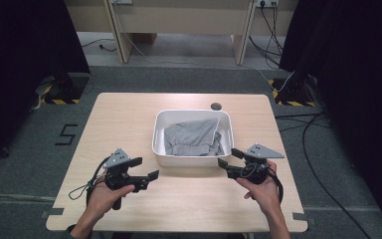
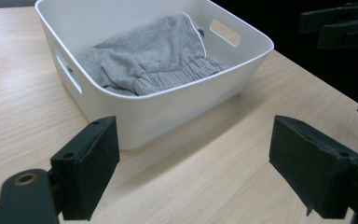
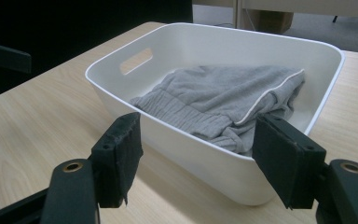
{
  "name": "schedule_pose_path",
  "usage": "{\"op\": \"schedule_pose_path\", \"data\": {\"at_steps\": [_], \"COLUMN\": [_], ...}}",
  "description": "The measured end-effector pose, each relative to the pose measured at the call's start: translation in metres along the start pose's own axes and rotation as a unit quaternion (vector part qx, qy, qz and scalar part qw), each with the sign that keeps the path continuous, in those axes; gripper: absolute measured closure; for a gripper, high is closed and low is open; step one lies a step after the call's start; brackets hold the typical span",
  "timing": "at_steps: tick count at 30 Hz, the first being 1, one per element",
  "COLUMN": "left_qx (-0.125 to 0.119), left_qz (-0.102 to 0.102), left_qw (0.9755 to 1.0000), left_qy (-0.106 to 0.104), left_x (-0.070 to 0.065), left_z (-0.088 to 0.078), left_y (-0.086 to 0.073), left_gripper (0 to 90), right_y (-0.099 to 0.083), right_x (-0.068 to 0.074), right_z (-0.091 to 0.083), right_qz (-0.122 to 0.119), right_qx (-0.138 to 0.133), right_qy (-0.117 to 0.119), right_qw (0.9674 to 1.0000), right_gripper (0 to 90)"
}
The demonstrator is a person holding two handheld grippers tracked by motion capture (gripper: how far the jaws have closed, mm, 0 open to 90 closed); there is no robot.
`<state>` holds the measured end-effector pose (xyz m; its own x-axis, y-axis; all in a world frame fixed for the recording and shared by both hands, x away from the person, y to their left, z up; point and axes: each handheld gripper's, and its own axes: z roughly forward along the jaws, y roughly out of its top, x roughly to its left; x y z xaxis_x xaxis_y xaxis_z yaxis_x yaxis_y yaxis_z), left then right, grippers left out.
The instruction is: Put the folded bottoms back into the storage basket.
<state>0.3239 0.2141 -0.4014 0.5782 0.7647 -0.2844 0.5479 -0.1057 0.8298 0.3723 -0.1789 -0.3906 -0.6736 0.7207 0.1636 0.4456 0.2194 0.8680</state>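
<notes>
Pale wood-grain table (image 1: 129,119) carries everything, with grey carpet around it. Nearest the person, the left gripper (image 1: 146,169) and the right gripper (image 1: 229,158) hover above the near half of the tabletop, one at each near corner of a white bin (image 1: 193,155), both aimed inward at it, jaws spread with nothing between them. Inside the bin lies a crumpled grey garment (image 1: 191,137), its ribbed waistband (image 2: 177,79) toward the near wall and its white-piped edge (image 3: 268,100) rising against the far right corner, so it stretches roughly along the bin's longer side. Farther left, on the carpet, a black "5" (image 1: 65,134) is marked.
</notes>
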Motion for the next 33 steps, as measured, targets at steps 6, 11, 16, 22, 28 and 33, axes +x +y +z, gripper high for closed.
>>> {"op": "schedule_pose_path", "data": {"at_steps": [6, 11, 16, 22, 28, 33], "left_qx": [0.004, 0.014, 0.017, 0.025, 0.039, 0.047], "left_qz": [-0.001, -0.005, -0.006, -0.007, -0.019, -0.022], "left_qw": [1.0, 0.9999, 0.9998, 0.9996, 0.999, 0.9985], "left_qy": [0.001, -0.001, 0.001, 0.008, 0.014, 0.016], "left_x": [0.0, 0.001, 0.002, 0.007, 0.013, 0.016], "left_z": [0.0, 0.003, 0.001, -0.002, -0.003, -0.005], "left_y": [-0.007, -0.017, -0.028, -0.043, -0.06, -0.071], "left_gripper": [15.6, 15.6, 15.7, 15.7, 15.7, 15.7], "right_y": [-0.008, -0.011, -0.014, -0.021, -0.043, -0.055], "right_x": [0.0, -0.002, 0.001, 0.006, 0.005, 0.003], "right_z": [-0.008, -0.009, -0.007, -0.011, -0.012, -0.007], "right_qz": [0.005, 0.007, 0.009, 0.004, 0.014, 0.023], "right_qx": [-0.002, 0.005, 0.008, 0.012, 0.027, 0.045], "right_qy": [-0.004, -0.006, -0.004, -0.004, -0.006, -0.007], "right_qw": [1.0, 0.9999, 0.9999, 0.9999, 0.9995, 0.9987], "right_gripper": [33.9, 26.2, 20.8, 19.9, 20.0, 20.1]}}
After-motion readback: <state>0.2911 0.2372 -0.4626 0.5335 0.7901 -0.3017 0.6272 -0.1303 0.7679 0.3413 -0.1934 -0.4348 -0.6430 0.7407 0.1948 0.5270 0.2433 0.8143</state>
